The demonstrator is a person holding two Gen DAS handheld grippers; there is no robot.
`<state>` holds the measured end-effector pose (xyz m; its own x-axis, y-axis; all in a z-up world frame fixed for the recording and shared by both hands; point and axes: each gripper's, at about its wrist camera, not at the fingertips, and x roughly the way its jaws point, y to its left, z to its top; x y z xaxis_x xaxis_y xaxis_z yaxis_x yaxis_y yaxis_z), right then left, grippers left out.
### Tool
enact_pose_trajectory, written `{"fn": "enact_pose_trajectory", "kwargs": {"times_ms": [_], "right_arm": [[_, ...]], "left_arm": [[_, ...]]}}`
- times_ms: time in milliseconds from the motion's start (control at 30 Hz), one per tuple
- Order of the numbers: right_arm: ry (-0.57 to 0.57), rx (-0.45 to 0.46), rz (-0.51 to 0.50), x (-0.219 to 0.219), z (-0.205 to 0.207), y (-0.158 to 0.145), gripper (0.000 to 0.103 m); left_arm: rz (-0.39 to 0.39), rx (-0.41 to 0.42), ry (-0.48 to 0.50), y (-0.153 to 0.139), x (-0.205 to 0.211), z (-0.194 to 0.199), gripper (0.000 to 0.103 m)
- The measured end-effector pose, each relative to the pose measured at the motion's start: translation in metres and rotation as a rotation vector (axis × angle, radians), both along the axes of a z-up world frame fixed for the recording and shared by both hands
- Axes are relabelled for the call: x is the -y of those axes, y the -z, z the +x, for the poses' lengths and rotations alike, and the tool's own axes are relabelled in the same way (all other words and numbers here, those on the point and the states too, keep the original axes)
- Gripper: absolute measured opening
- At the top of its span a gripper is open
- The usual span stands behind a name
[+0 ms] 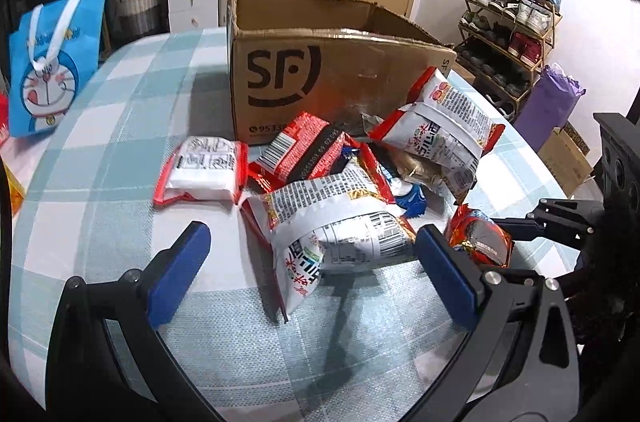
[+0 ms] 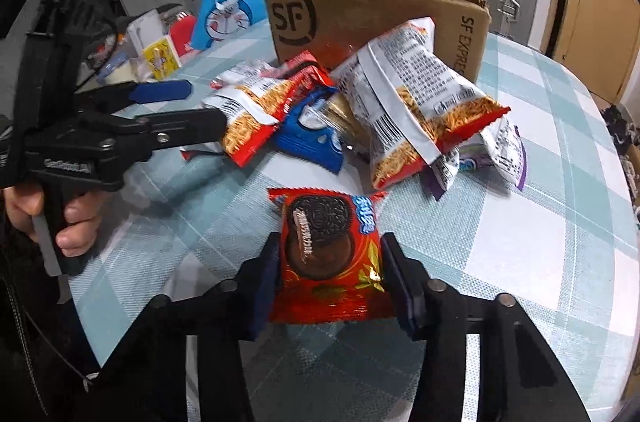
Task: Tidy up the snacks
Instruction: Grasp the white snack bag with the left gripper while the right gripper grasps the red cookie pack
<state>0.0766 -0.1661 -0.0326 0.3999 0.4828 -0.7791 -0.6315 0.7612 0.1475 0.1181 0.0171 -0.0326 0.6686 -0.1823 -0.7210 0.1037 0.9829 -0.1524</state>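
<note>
A pile of snack packets lies on the checked tablecloth in front of a brown SF cardboard box (image 1: 320, 70), which also shows in the right wrist view (image 2: 376, 10). My right gripper (image 2: 330, 262) is shut on a red Oreo packet (image 2: 330, 254), its pads pressing both sides. That packet also shows in the left wrist view (image 1: 478, 238). My left gripper (image 1: 312, 254) is open around the near end of a white and red noodle snack bag (image 1: 332, 222), not touching it. Another such bag (image 1: 444, 118) leans near the box. A white and red packet (image 1: 204, 168) lies at the left.
A blue Doraemon bag (image 1: 52, 62) stands at the table's left edge. Small boxes and clutter (image 2: 156, 58) sit beyond it. A blue Oreo packet (image 2: 316, 134) and purple packets (image 2: 500, 146) lie in the pile. Suitcases, drawers and a shoe rack (image 1: 508, 34) stand behind the table.
</note>
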Motion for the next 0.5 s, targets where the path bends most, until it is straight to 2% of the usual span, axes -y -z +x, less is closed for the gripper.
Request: {"fn": "enact_pose_trajectory", "kwargs": {"times_ms": [133,300,367,500], "right_arm": [[0.000,0.005,0.016,0.002,-0.001,-0.002,0.047],[0.005,0.011,0.022,0.003,0.000,-0.004,0.047],[0.008,0.013,0.018,0.004,0.000,-0.005,0.047],[0.016,0.016,0.019,0.006,0.001,-0.005,0.047]], "left_arm": [[-0.031,-0.014,0.006,0.002,0.001,0.006,0.102],[-0.018,-0.037,0.008,0.007,0.007,0.017,0.102],[-0.043,-0.052,0.011,0.012,0.007,0.021,0.101],[-0.086,-0.063,0.034,0.016,0.009,0.024,0.089]]}}
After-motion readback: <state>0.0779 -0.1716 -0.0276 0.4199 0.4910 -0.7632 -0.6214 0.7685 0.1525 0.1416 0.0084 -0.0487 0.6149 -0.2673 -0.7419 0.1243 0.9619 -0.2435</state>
